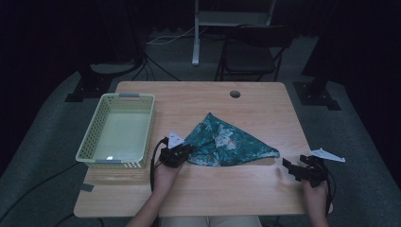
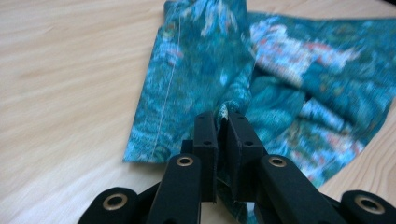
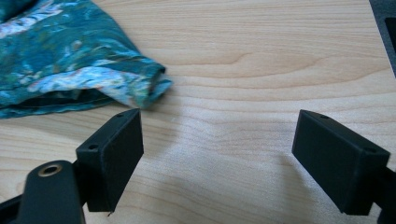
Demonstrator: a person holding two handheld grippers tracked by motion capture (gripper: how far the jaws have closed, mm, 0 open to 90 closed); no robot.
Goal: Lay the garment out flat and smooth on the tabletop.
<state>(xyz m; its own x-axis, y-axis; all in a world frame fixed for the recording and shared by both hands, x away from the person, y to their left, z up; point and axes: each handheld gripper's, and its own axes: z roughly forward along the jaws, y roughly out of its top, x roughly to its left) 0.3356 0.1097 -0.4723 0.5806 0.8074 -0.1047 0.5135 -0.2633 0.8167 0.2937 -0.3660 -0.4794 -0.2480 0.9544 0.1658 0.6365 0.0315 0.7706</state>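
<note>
Pinching the cloth (image 1: 227, 142) at its 8 o'clock edge with the left gripper (image 1: 182, 152), the jaws pressed together on a small fold of fabric, as seen clearly in the left gripper view. Lying near the middle of the worktop (image 1: 213, 189), bunched in a rough triangle, with one tip pointing to 12 o'clock and another to 3 o'clock. Holding the right gripper (image 1: 289, 166) at about 4 o'clock from that 3 o'clock tip, jaws wide apart with nothing between them, near the tip but not touching it.

Probably risking a slip first of all: gripping only a thin fold close to the ends of the jaws, so a quick pull is possibly drawing the fabric out.

Also risking dragging the whole bundle across the wood instead of opening it, with the layers lying over each other and nothing pinning the far side.

Possibly catching two layers at once in the left jaws, and so holding a fold closed while trying to spread it.

On the right side, risking pushing the flat, thin tip away instead of getting around it.

Pulling further toward 9 o'clock, possibly knocking the basket (image 1: 90, 142) standing just beside the left gripper.
</note>
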